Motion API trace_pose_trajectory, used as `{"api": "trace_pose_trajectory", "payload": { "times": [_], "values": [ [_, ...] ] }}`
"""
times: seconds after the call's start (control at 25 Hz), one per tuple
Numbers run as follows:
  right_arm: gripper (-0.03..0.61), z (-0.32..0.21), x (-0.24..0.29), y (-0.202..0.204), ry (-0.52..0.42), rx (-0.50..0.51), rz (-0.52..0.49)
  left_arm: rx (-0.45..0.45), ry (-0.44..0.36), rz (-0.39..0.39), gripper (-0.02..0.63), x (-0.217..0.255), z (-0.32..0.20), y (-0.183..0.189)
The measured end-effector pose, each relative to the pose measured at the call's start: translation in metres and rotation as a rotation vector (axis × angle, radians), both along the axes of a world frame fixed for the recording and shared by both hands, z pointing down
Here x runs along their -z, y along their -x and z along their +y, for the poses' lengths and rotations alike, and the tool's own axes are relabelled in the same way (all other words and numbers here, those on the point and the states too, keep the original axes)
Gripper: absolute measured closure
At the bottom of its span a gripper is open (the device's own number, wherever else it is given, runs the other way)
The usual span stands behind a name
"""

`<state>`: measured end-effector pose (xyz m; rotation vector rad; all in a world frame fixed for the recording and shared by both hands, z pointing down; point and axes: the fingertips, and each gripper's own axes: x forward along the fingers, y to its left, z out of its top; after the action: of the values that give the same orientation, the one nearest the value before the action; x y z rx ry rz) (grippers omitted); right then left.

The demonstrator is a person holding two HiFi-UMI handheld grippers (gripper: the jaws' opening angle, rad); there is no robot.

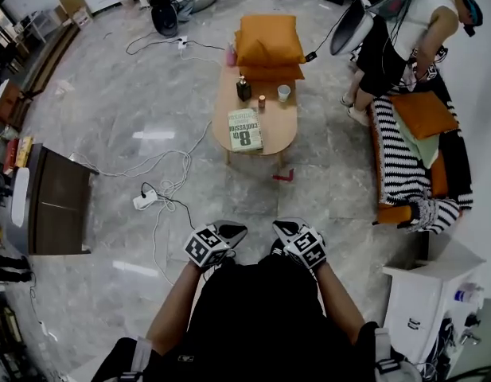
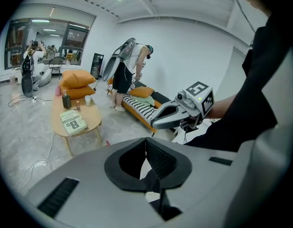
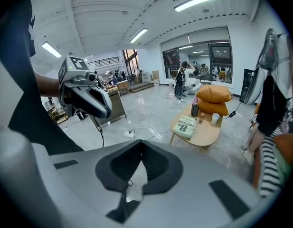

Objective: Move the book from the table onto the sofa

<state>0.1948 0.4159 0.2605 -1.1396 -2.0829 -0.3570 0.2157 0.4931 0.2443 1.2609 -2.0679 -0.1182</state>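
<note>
Head view, book: the book (image 1: 245, 129) lies flat at the 6 o'clock end of the table (image 1: 278, 130), untouched, at 12 o'clock from both tools and well apart from them.
Head view, sofa: the sofa (image 1: 386, 213) stands at about 2 o'clock from the holder, under a striped blanket (image 1: 392, 153) with an orange cushion (image 1: 424, 114) on it. Another person (image 1: 396, 30) bends over its 12 o'clock end.
Head view, tools: the left gripper (image 1: 231, 232) and right gripper (image 1: 286, 229) sit side by side close to the body, carrying nothing.
Head view, risk on the way: cables (image 1: 173, 183) and a power strip (image 1: 145, 200) lie on the floor at 10 o'clock and could likely catch a foot. The other person may block the drop spot.
Head view, containers: a dark bottle (image 1: 243, 88), a small jar (image 1: 262, 101) and a white cup (image 1: 284, 92) stand just at 12 o'clock of the book. What is in them cannot be told.
Left gripper view, jaws: pressed together, nothing between them.
Left gripper view, risk at the pick: the book lies flat, so a jaw must get under an edge. A shove would probably slide it into the bottle, jar or cup.
Right gripper view, jaws: pressed together, empty.
Right gripper view, risk at the drop: the cushion looks sloped, so a book set there might slip off.
</note>
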Motion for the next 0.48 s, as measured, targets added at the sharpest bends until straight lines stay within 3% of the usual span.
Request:
{"api": "trace_pose_trajectory", "payload": {
  "times": [0.16, 0.48],
  "values": [
    [0.571, -0.024, -0.003, 0.008, -0.007, 0.061, 0.023, 0.079, 0.012, 0.013, 0.603, 0.001, -0.015, 0.008],
    [0.571, -0.059, -0.016, 0.014, -0.006, 0.147, 0.053, 0.149, 0.078, 0.046, 0.603, -0.003, -0.034, 0.008]
  ]
}}
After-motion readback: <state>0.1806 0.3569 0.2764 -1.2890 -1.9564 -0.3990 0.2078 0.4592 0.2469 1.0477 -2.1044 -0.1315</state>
